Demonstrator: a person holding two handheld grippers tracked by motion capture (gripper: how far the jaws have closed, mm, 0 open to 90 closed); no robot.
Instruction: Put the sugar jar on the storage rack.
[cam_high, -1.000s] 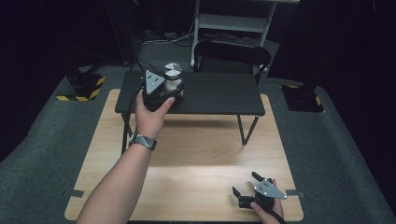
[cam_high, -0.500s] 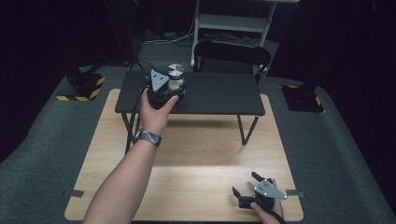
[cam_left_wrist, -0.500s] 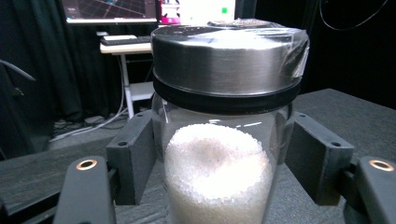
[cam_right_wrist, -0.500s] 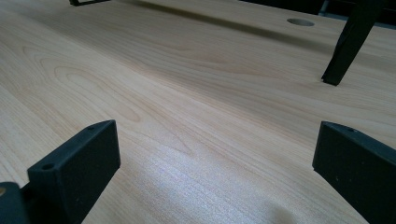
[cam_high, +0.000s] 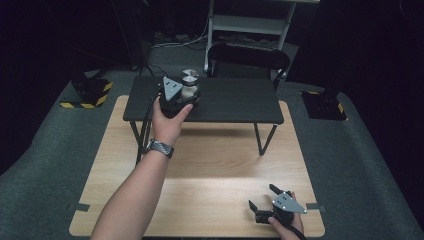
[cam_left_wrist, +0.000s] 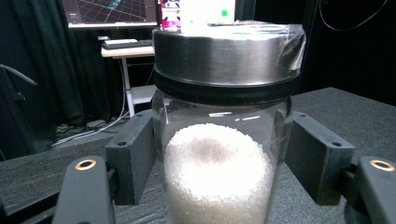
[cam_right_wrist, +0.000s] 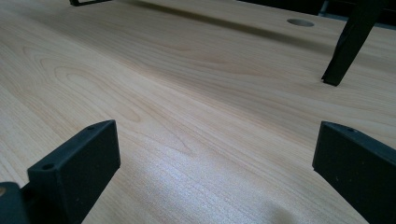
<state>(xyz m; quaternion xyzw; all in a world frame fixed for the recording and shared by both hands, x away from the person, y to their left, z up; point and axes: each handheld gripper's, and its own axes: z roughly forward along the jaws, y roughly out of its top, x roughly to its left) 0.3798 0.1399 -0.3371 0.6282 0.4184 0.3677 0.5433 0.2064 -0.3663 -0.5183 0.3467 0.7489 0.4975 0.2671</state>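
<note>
Left tool (cam_high: 186, 96) at glass jar (cam_left_wrist: 219, 154) of white granules, metal lid on, standing on small black counter (cam_high: 235, 102); jaws flank jar closely, contact cannot be told. Right tool (cam_high: 262, 197) released, jaws spread wide, low over wooden counter (cam_high: 220, 165), near front right corner.

Silver-lidded jar (cam_left_wrist: 224, 140), white grains (cam_left_wrist: 217, 177)

Dark room, grey carpet (cam_high: 360, 165)
</note>
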